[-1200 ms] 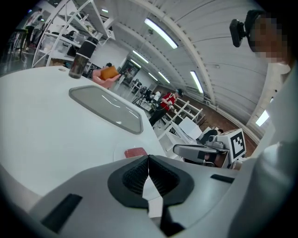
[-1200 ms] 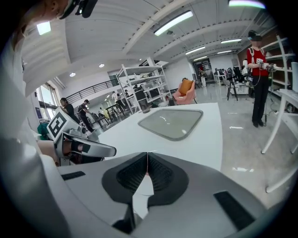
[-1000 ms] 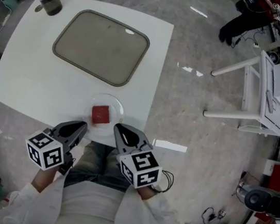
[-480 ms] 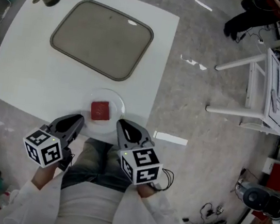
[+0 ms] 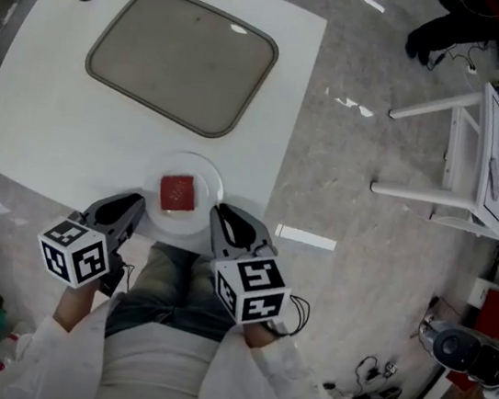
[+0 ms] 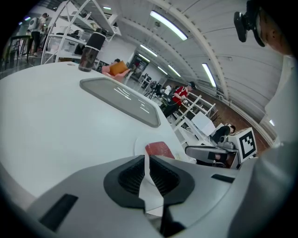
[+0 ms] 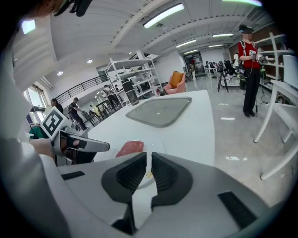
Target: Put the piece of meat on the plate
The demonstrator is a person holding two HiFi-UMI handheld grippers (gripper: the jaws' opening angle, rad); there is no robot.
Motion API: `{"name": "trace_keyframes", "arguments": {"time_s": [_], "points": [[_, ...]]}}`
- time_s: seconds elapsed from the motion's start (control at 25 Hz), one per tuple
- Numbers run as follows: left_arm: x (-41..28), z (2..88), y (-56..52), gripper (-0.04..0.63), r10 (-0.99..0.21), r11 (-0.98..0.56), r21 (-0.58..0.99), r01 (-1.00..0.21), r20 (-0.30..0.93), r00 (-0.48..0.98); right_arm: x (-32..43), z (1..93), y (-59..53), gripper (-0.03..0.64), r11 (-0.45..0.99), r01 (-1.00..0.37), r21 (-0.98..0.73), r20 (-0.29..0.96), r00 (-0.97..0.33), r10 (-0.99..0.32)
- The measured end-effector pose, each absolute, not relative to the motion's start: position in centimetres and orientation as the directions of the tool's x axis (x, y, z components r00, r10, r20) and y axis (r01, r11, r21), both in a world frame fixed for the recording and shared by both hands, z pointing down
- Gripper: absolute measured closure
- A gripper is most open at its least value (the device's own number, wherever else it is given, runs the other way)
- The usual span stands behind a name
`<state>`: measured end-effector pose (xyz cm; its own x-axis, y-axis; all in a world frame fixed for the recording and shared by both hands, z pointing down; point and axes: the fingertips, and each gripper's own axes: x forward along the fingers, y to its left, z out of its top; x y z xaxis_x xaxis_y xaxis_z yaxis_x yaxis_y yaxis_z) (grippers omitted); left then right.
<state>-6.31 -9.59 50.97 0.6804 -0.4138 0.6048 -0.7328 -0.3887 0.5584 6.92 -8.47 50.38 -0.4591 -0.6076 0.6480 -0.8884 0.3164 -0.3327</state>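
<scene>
Illumination is bright and even, supplied by ceiling strip lights (image 7: pixel 160 15) seen in both gripper views. In the head view they reflect as white streaks on the glossy floor (image 5: pixel 344 189) and as a small highlight on the tray (image 5: pixel 182 60). The white desk (image 5: pixel 48 117) is near overexposure, and the plate (image 5: pixel 156 180) barely separates from it. Both gripper views show strong fisheye curvature and dark vignetted corners.

left gripper (image 5: pixel 119 214), right gripper (image 5: pixel 230 226): grey moulded shells tapering to a point, jaws lined with black ribbed pads (image 6: pixel 132 175) | marker cubes (image 5: pixel 73 252): white, black square codes on each face | cable (image 5: pixel 300 311): thin, black, looped beside the right cube | sleeves (image 5: pixel 286 390): white, loose | trousers (image 5: pixel 162 288): dull grey-green
</scene>
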Motion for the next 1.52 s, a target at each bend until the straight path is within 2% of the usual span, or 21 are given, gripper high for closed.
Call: {"name": "trace_keyframes", "arguments": {"time_s": [0.32, 0.4, 0.84, 1.52], "points": [[-6.5, 51.9, -9.8, 0.518, -0.394, -0.368, 0.55, -0.75, 0.638, 0.662, 7.4, 51.0, -8.9, 0.592, 0.306, -0.89, -0.339, 0.657, -0.456, -0.6], [-6.4, 52.2, -9.8, 0.512, -0.385, -0.362, 0.554, -0.749, 0.643, 0.662, 7.4, 51.3, -9.1, 0.532, 0.305, -0.887, -0.348, 0.663, -0.463, -0.589], [-6.0, 53.0, -9.7, 0.512, -0.378, -0.313, 0.581, -0.751, 0.649, 0.66, 8.0, 52.6, -9.0, 0.531, 0.297, -0.887, -0.352, 0.698, -0.461, -0.549], [-5.3, 53.3, -9.8, 0.512, -0.365, -0.328, 0.557, -0.763, 0.67, 0.646, 7.8, 53.8, -9.0, 0.532, 0.295, -0.881, -0.369, 0.716, -0.472, -0.515]]}}
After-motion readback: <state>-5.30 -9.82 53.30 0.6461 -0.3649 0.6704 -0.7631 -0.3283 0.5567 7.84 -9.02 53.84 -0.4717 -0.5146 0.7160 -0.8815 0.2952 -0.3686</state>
